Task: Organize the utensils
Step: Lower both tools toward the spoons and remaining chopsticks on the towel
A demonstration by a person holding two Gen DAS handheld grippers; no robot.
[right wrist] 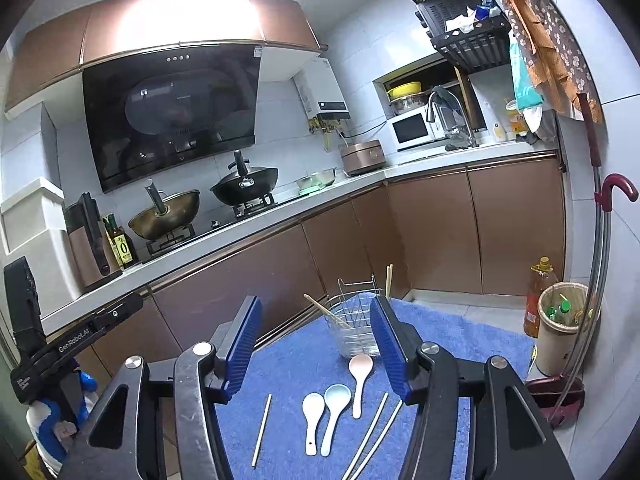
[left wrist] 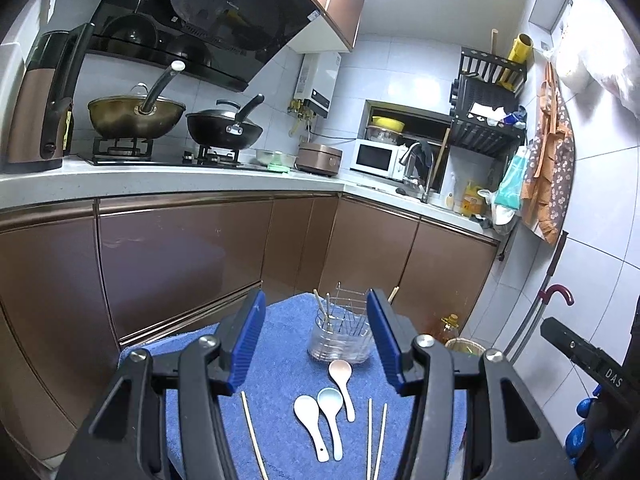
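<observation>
Three ceramic spoons lie side by side on a blue towel (left wrist: 280, 360) (right wrist: 296, 360): a white spoon (left wrist: 309, 416) (right wrist: 312, 414), a pale blue spoon (left wrist: 332, 410) (right wrist: 334, 408) and a pink spoon (left wrist: 342, 380) (right wrist: 359, 376). A single chopstick (left wrist: 252, 432) (right wrist: 262, 430) lies left of them and a pair of chopsticks (left wrist: 376, 436) (right wrist: 376, 432) to the right. A wire utensil holder (left wrist: 340, 332) (right wrist: 356, 324) with a clear base stands behind, with chopsticks in it. My left gripper (left wrist: 316, 344) and right gripper (right wrist: 316, 348) are open and empty above the towel.
Brown cabinets and a counter with two woks (left wrist: 136, 114) (right wrist: 244, 186), a kettle (left wrist: 38, 100) and a microwave (left wrist: 376, 158) lie beyond. An oil bottle (right wrist: 538, 296) and a bin (right wrist: 560, 328) stand on the floor to the right.
</observation>
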